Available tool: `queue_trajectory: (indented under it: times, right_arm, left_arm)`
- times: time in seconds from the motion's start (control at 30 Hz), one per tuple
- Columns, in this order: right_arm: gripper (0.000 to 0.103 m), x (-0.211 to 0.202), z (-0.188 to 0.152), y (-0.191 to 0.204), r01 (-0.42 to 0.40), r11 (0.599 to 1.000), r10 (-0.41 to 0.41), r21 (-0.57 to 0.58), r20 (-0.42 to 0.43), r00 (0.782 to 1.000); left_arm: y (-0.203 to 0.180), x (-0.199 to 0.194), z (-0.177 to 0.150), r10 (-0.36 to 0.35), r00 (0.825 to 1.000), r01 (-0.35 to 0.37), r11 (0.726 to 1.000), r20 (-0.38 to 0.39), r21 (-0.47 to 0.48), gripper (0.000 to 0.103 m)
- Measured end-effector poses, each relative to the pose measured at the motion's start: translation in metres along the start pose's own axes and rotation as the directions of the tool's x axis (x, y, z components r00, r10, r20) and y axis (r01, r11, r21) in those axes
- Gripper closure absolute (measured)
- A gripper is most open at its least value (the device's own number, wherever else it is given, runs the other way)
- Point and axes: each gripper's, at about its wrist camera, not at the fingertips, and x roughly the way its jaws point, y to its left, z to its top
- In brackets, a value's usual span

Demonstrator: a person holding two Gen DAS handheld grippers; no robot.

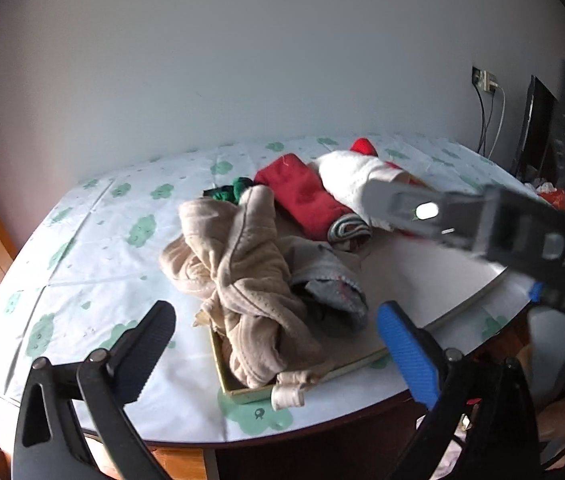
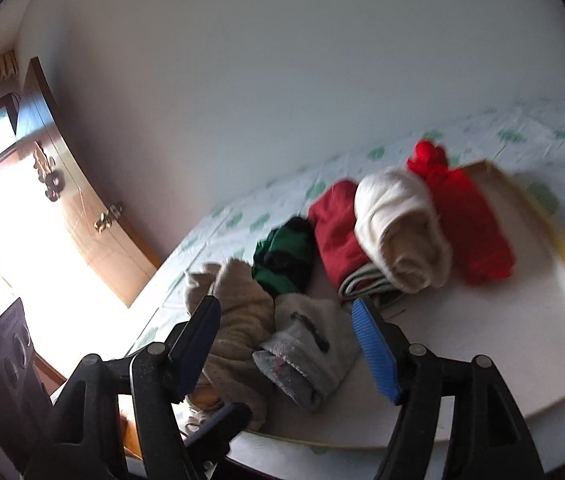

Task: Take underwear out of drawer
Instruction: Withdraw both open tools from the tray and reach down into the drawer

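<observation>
The beige underwear (image 1: 242, 280) lies crumpled at the near corner of the shallow drawer (image 1: 422, 272), one strap spilling over its near rim onto the cloth. I take this drawer as the landmark. It sits as a flat, pale-floored tray with a yellowish rim on the desk (image 1: 82, 272), which is covered by a white cloth printed with green clover shapes.

Beside the beige piece, toward the drawer's middle, lies a grey garment (image 1: 334, 296). Behind it sit a green and black bundle (image 2: 282, 256), a dark red roll (image 1: 306, 196), a cream roll (image 2: 398, 232) and a bright red roll (image 2: 466, 220), packed side by side along the drawer's far side.

The left gripper (image 1: 274, 344) hovers in front of the drawer's near corner, fingers spread wide, nothing between them. The right gripper (image 2: 286, 344) hangs over the near part of the drawer above the beige and grey pieces, fingers parted and holding nothing. In the left wrist view the right gripper's dark body crosses over the drawer's right side and hides part of the cream roll.

Behind the drawer rises a plain white wall (image 1: 242, 60). Far right of the drawer a socket with hanging cables (image 1: 486, 112) is fixed to that wall. Left of the drawer stand a wooden door (image 2: 82, 200) and a bright window.

The drawer's right half is bare floor. The desk's dark edge runs just in front of the drawer.
</observation>
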Motion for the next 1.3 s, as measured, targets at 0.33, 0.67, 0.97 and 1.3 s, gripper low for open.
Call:
queue_trajectory:
  times: [0.33, 0.67, 0.97, 1.3]
  right_arm:
    - [0.032, -0.098, 0.003, 0.016, 0.030, 0.996, -0.011, -0.086, 0.219, 0.976]
    - [0.032, -0.186, 0.008, 0.018, -0.163, 0.984, 0.176, -0.067, 0.308, 0.935]
    - [0.030, -0.246, 0.013, 0.004, -0.299, 0.954, 0.286, -0.005, 0.311, 0.906]
    - [0.024, -0.311, -0.005, 0.000, -0.199, 0.976, 0.216, -0.087, 0.302, 0.929]
  left_arm:
    - [-0.021, -0.033, -0.004, 0.031, 0.997, -0.032, 0.999, 0.065, 0.016, 0.001]
    - [-0.043, -0.067, -0.006, 0.037, 0.993, -0.040, 0.999, 0.113, 0.022, 0.001]
    - [-0.054, -0.092, -0.010, 0.039, 0.989, -0.043, 0.999, 0.140, 0.024, 0.001]
    - [-0.069, -0.101, -0.028, -0.004, 0.992, 0.000, 0.999, 0.130, 0.032, 0.001]
